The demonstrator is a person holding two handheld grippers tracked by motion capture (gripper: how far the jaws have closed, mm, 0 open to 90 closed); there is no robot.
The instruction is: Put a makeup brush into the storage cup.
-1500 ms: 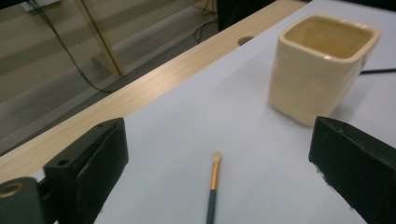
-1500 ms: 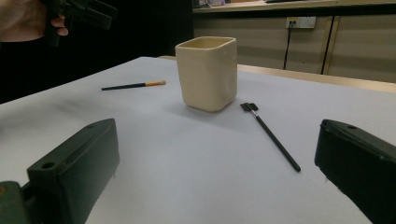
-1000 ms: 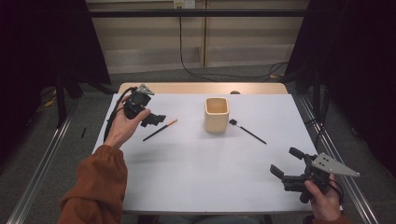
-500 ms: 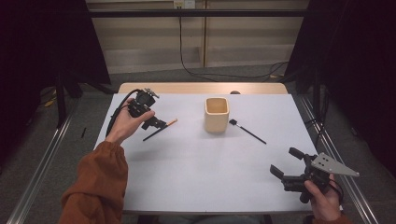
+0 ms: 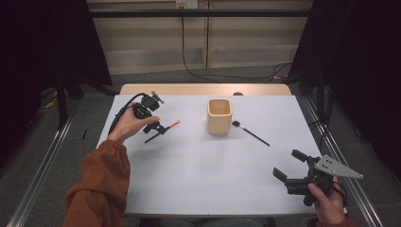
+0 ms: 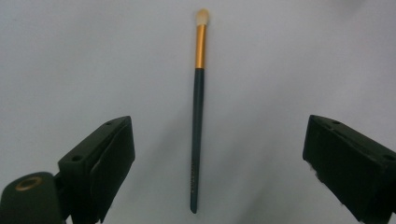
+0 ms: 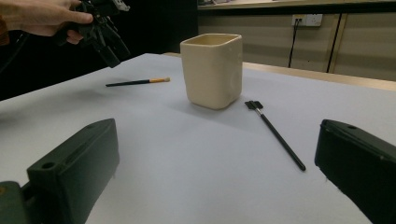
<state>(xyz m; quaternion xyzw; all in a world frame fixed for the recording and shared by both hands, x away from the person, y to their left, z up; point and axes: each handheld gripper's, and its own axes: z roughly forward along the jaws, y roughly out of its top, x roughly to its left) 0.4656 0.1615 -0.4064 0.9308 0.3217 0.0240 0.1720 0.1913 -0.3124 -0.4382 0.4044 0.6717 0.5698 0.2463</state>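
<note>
Overhead and gripper-mounted views of a white-covered table [image 5: 198, 179]. The left gripper [image 5: 156, 128], held in the person's left hand [image 5: 127, 125], hangs above the table's far left quarter, its two black jaws spread wide and pointing down at a slim makeup brush with a dark handle, gold ferrule and pale tip [image 6: 198, 116]; in the left gripper view the brush lies flat on the table midway between the jaws, touched by neither, its bristle tip pointing away from the camera. In the high view the same brush [image 5: 166, 128] lies near the far left corner, its tip toward a cream-coloured square ceramic cup [image 5: 219, 115] that stands upright near the middle of the far edge. Just to the right of the cup lies a thin black brush with a flat dark head [image 5: 250, 133], its head near the cup's base and its handle running toward the right edge. The right gripper [image 5: 293, 168], in the person's right hand [image 5: 326, 205], sits at the near right corner with jaws apart and nothing between them, facing the cup.
</note>
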